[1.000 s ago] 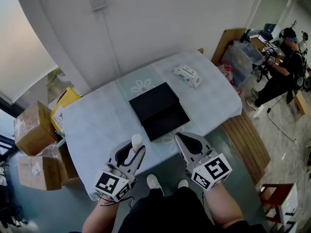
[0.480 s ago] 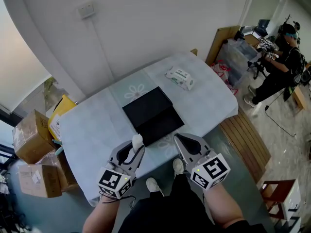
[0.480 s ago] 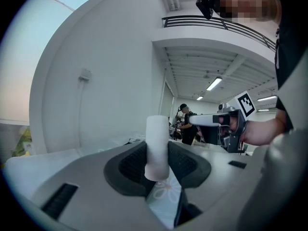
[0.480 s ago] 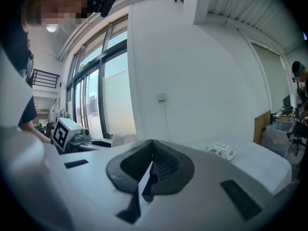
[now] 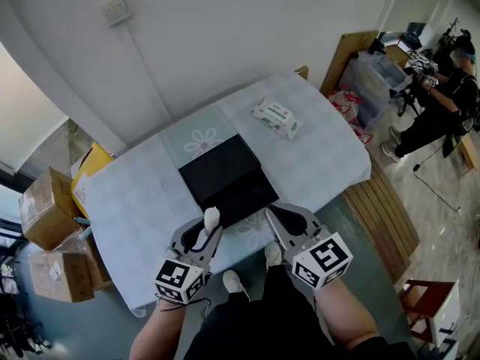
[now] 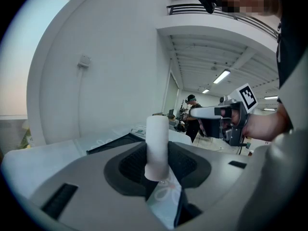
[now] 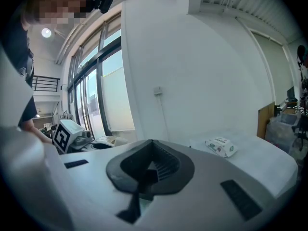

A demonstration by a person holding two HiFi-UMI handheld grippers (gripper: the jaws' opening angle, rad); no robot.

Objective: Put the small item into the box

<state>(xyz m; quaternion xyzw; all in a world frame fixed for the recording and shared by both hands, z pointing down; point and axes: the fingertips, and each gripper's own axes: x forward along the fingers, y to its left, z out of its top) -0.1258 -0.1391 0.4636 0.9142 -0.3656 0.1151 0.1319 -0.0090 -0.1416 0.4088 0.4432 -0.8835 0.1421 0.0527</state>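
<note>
An open black box (image 5: 225, 178) lies in the middle of the pale tablecloth (image 5: 142, 193). My left gripper (image 5: 207, 231) hovers at the table's near edge, just short of the box, shut on a small white cylinder (image 5: 211, 217) that stands up between its jaws. In the left gripper view the cylinder (image 6: 156, 146) sticks upright out of the left gripper (image 6: 158, 174), and the box's dark edge (image 6: 111, 144) shows beyond. My right gripper (image 5: 273, 216) is beside it at the right, shut and holding nothing; in its own view the right gripper (image 7: 144, 177) has nothing between its jaws.
A white and green tissue pack (image 5: 276, 118) lies at the table's far right (image 7: 220, 146). Cardboard boxes (image 5: 46, 208) stand on the floor to the left. A wooden pallet (image 5: 386, 216) and a person (image 5: 442, 88) are at the right. A wall runs behind the table.
The table and box have drawn a little closer to both grippers and shifted left in view. The cylinder stays held in the left gripper; the right stays shut.
</note>
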